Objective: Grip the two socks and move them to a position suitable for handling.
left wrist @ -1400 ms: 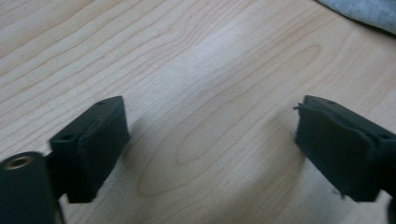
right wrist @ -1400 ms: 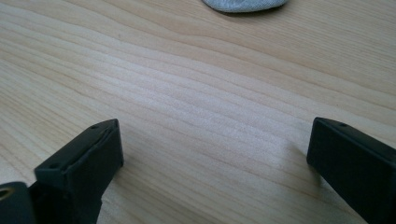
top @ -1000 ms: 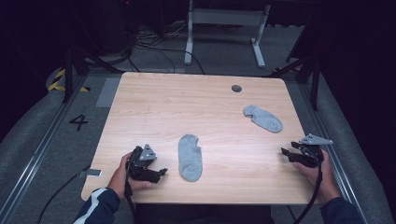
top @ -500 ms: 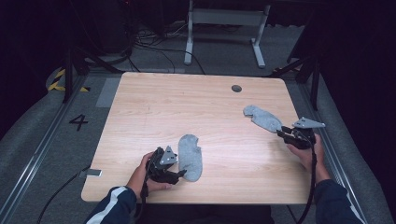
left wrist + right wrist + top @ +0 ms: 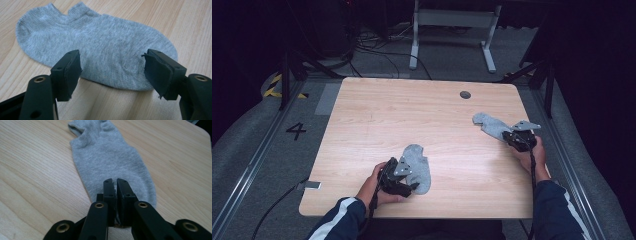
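Observation:
Two grey ankle socks lie flat on the wooden table [image 5: 387,115]. The near sock [image 5: 419,165] [image 5: 100,42] has my left gripper [image 5: 411,183] [image 5: 112,72] at its toe end. Its jaws stand open, straddling the sock's edge without pressing it, after narrowing slightly. The far sock [image 5: 489,125] [image 5: 107,155] lies at the right. My right gripper [image 5: 508,136] [image 5: 115,182] sits over its toe end. Its jaws have just been closing and now stand shut. I cannot tell whether they pinch any fabric.
A dark round grommet [image 5: 465,94] sits in the tabletop near the far edge. Beyond the table stand a metal frame [image 5: 452,20] and loose cables on the floor. A floor mark "4" [image 5: 296,131] lies to the left. Bare wood stretches between the socks.
My left hand has moved right up to the near sock. The right hand has moved in toward the far sock's toe, and its jaws have closed.

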Demonstrator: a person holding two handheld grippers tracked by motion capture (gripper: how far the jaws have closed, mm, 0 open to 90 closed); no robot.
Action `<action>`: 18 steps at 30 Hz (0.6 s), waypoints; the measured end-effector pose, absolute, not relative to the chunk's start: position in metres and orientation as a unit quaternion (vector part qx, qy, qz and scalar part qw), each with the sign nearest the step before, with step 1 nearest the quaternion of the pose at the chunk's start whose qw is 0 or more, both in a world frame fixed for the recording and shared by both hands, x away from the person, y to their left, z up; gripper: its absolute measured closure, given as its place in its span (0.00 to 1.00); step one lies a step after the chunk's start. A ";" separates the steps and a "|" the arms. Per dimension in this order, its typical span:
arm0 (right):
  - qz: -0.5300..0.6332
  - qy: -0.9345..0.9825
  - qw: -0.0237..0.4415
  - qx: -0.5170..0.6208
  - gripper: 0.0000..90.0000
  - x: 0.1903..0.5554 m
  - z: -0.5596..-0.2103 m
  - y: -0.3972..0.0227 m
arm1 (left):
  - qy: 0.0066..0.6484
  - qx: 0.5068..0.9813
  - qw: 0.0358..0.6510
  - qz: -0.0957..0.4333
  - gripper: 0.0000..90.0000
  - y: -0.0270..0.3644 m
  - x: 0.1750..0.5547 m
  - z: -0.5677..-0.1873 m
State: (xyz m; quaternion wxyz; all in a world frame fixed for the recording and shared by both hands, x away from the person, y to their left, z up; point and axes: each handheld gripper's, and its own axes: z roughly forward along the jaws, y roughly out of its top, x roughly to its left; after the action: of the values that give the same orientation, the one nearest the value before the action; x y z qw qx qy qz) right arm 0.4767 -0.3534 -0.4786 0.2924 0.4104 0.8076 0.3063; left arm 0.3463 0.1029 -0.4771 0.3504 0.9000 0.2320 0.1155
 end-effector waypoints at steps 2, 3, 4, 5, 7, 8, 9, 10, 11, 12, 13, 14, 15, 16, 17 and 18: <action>0.303 0.812 0.282 0.411 0.97 0.477 -0.481 -0.352 | 0.233 0.899 0.352 0.115 0.32 0.104 0.347 -0.478; 0.306 0.811 0.279 0.413 0.97 0.477 -0.481 -0.352 | 0.234 0.899 0.352 0.114 0.32 0.104 0.347 -0.478; 0.307 0.811 0.277 0.413 0.97 0.477 -0.481 -0.353 | 0.234 0.900 0.351 0.114 0.32 0.104 0.347 -0.478; 0.307 0.811 0.277 0.413 0.97 0.477 -0.481 -0.353 | 0.234 0.900 0.351 0.114 0.32 0.104 0.347 -0.478; 0.311 0.813 0.268 0.413 0.98 0.477 -0.481 -0.353 | 0.235 0.898 0.354 0.110 0.32 0.105 0.348 -0.478; 0.314 0.814 0.263 0.412 0.98 0.476 -0.481 -0.353 | 0.233 0.900 0.352 0.110 0.32 0.106 0.348 -0.478; 0.315 0.815 0.260 0.410 0.98 0.476 -0.481 -0.353 | 0.237 0.898 0.355 0.109 0.32 0.107 0.348 -0.479; 0.317 0.816 0.257 0.410 0.99 0.476 -0.480 -0.352 | 0.241 0.896 0.357 0.105 0.32 0.108 0.349 -0.479; 0.318 0.817 0.254 0.409 0.99 0.475 -0.480 -0.351 | 0.241 0.895 0.360 0.104 0.32 0.109 0.349 -0.480; 0.319 0.817 0.252 0.409 0.99 0.474 -0.480 -0.351 | 0.244 0.894 0.362 0.101 0.32 0.111 0.350 -0.480; 0.322 0.818 0.248 0.407 0.99 0.474 -0.480 -0.350 | 0.249 0.893 0.363 0.100 0.32 0.112 0.350 -0.481; 0.325 0.818 0.244 0.407 0.99 0.472 -0.480 -0.349 | 0.251 0.892 0.364 0.098 0.31 0.113 0.351 -0.481; 0.328 0.819 0.236 0.407 0.99 0.471 -0.480 -0.348 | 0.254 0.892 0.362 0.098 0.31 0.114 0.351 -0.481; 0.329 0.822 0.233 0.402 0.99 0.470 -0.480 -0.347 | 0.253 0.892 0.362 0.099 0.31 0.115 0.352 -0.481; 0.329 0.824 0.238 0.394 0.99 0.468 -0.480 -0.346 | 0.253 0.891 0.364 0.098 0.31 0.115 0.352 -0.481; 0.331 0.825 0.237 0.391 0.99 0.466 -0.481 -0.345 | 0.254 0.891 0.364 0.098 0.31 0.115 0.352 -0.481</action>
State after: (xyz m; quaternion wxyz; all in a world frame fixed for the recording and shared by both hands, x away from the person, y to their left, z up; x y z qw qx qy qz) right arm 0.4659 -0.3447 -0.4805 0.2370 0.3914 0.8254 0.3307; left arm 0.3517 0.1153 -0.4811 0.3638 0.8907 0.2544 0.0981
